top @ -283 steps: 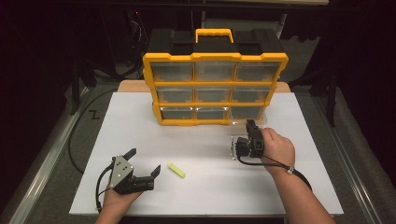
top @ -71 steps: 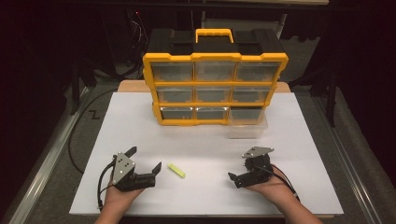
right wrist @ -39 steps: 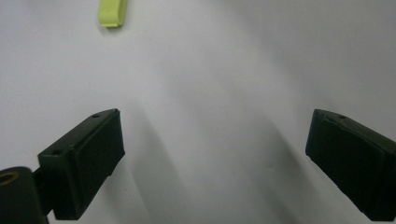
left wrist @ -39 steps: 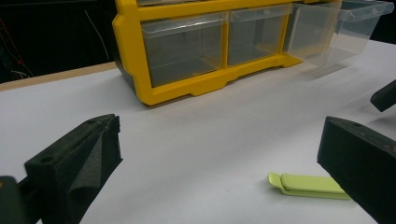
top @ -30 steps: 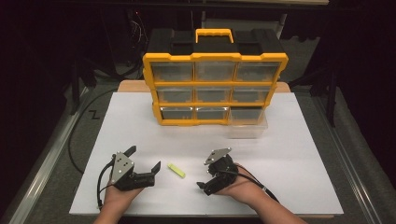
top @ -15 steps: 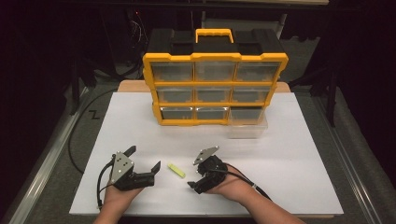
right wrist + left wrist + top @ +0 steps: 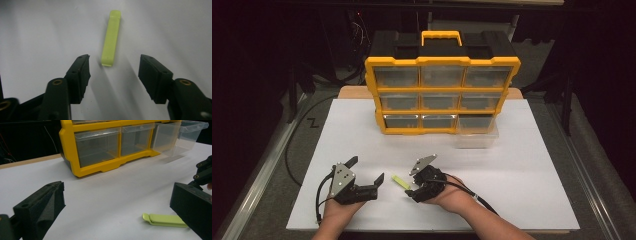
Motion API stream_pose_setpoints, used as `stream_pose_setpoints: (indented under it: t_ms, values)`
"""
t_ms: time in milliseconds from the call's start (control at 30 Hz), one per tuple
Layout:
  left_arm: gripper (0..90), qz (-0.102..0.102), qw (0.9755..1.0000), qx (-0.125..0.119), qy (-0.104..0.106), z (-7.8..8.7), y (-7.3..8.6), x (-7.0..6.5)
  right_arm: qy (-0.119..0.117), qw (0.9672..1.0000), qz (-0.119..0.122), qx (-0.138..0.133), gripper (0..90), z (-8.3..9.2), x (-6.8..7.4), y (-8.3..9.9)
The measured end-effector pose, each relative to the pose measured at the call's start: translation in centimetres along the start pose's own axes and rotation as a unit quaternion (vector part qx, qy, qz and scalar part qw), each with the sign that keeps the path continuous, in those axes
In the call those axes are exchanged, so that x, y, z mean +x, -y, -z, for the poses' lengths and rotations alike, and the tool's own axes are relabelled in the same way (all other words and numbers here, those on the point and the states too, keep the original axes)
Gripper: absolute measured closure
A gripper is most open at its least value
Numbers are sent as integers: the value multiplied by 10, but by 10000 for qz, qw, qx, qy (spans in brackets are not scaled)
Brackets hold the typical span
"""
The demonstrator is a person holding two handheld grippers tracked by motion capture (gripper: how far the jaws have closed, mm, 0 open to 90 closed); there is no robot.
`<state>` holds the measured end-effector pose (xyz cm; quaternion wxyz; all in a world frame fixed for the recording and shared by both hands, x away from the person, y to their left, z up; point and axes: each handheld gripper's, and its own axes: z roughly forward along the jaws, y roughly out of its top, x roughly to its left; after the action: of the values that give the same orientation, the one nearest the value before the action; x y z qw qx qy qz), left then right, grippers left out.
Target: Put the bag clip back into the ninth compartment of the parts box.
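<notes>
On the white table sheet (image 7: 532, 200), near edge, items as I find them:

Item one: lime-green clip (image 7: 400, 181), flat plastic, slender. It lies on the sheet between my two grippers, its long axis running toward the right one. In the right gripper view the clip (image 7: 111, 37) sits just beyond the jaw tips and roughly centred on the gap, touching neither pad. I read that as deliberate alignment: lengthwise entry lets the pads close across the narrow width.

Item two: right gripper (image 7: 414, 191), low to the sheet, pointed at the clip. Its jaws have just been closing and now stand half apart, with nothing between them yet. My judgement is that I am narrowing the gap early, so less travel is left once the clip is inside.

Item three: left gripper (image 7: 368, 176), resting on the sheet to the clip's left, jaws wide apart and empty. It is parked, keeping out of the approach line.

Item four: yellow drawer cabinet (image 7: 442, 92), far side of the sheet, nine clear drawers. The bottom-right drawer (image 7: 477, 132) is pulled forward, probably as the clip's destination. It looks empty, though through clear plastic I cannot be sure.
</notes>
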<state>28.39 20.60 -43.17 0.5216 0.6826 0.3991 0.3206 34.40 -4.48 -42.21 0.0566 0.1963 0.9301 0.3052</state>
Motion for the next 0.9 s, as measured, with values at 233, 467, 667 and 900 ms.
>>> stream_pose_setpoints:
  t_ms: [233,467,667,900]
  values:
    - [4,11,10000,-23,17,0,0,0,25,10000,-3,-49,564,-7,3,-7]
    - [3,-11,10000,-25,38,0,0,-1,115,9999,84,-68,630,-11,6,-12]
    - [3,-20,10000,-16,42,0,-1,-1,124,9999,72,-62,662,-17,7,-16]
    - [3,-19,10000,-27,52,0,-1,-1,181,9998,73,-66,707,-22,8,-19]
